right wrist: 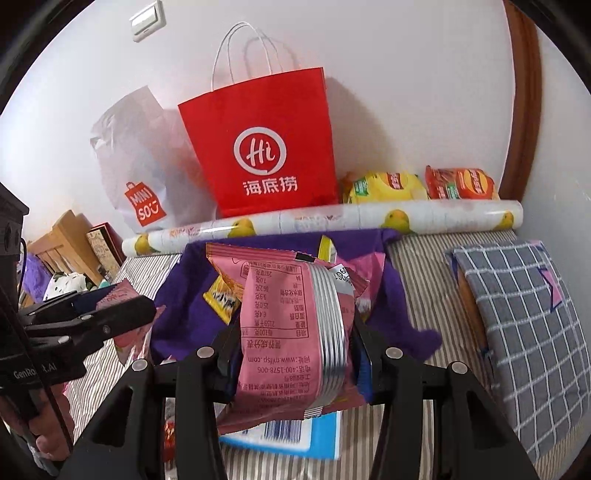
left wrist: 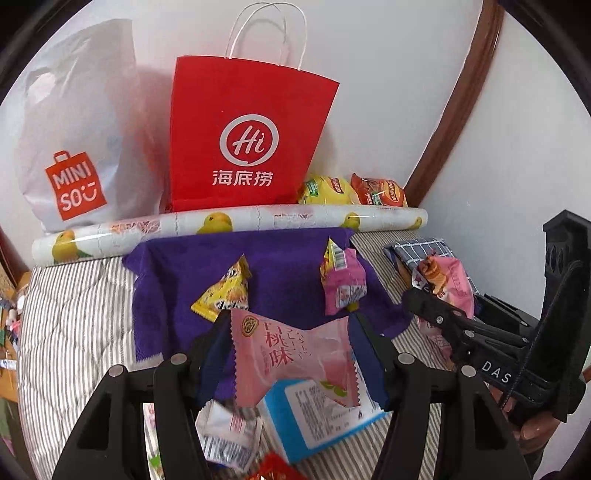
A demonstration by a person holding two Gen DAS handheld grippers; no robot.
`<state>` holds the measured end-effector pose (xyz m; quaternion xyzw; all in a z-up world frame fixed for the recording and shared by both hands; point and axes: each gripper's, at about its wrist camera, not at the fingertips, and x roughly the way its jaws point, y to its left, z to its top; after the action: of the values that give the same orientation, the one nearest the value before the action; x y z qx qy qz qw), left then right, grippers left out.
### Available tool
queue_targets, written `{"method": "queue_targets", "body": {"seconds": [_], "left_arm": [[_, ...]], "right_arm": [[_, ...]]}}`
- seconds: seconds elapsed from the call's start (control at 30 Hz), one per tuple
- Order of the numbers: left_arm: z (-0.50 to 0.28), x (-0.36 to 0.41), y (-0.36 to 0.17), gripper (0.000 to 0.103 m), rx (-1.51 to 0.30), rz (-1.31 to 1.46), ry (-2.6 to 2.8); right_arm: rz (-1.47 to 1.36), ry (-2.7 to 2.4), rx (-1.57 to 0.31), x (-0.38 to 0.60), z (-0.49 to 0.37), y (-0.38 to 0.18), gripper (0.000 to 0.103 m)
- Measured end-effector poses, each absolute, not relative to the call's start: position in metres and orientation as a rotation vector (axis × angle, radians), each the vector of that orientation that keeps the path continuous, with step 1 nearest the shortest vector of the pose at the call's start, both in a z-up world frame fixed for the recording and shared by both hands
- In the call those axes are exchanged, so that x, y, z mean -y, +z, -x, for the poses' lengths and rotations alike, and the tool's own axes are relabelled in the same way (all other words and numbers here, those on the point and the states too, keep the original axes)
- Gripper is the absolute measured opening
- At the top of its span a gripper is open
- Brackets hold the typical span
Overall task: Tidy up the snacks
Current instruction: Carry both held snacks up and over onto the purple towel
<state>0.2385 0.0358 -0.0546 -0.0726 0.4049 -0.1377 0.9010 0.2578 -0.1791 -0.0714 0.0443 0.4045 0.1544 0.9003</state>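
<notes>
**Both grippers lifted with snack packets**

Stood at far left against the wall: white plastic bag [left wrist: 74, 147], then red paper bag [left wrist: 251, 140], behind a patterned roll [left wrist: 229, 225] edging the striped bedding [left wrist: 74, 317]. Lay open beyond the fingers: purple cloth [left wrist: 280, 266], two small packets. Pinched in left gripper [left wrist: 295, 354]: pink peach packet [left wrist: 291, 362]. Clamped in right gripper [right wrist: 295, 332]: pink wrapper [right wrist: 288, 325]. Seen only from the right wrist: wall switch [right wrist: 147, 20], checked cushion [right wrist: 524, 325].

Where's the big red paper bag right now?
The red paper bag stands upright against the wall at the back, centre in both views, between the white Miniso bag on its left and the yellow snack pack on its right, just behind the duck-print roll.
</notes>
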Motion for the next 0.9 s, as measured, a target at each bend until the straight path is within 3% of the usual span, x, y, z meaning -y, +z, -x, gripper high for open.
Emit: {"method": "queue_targets", "body": {"seconds": [0.9], "left_arm": [[-0.317, -0.067, -0.101, 0.061, -0.927, 0.183, -0.186]], "right_arm": [[-0.098, 0.387, -0.921, 0.148, -0.336, -0.118, 0.047]]}}
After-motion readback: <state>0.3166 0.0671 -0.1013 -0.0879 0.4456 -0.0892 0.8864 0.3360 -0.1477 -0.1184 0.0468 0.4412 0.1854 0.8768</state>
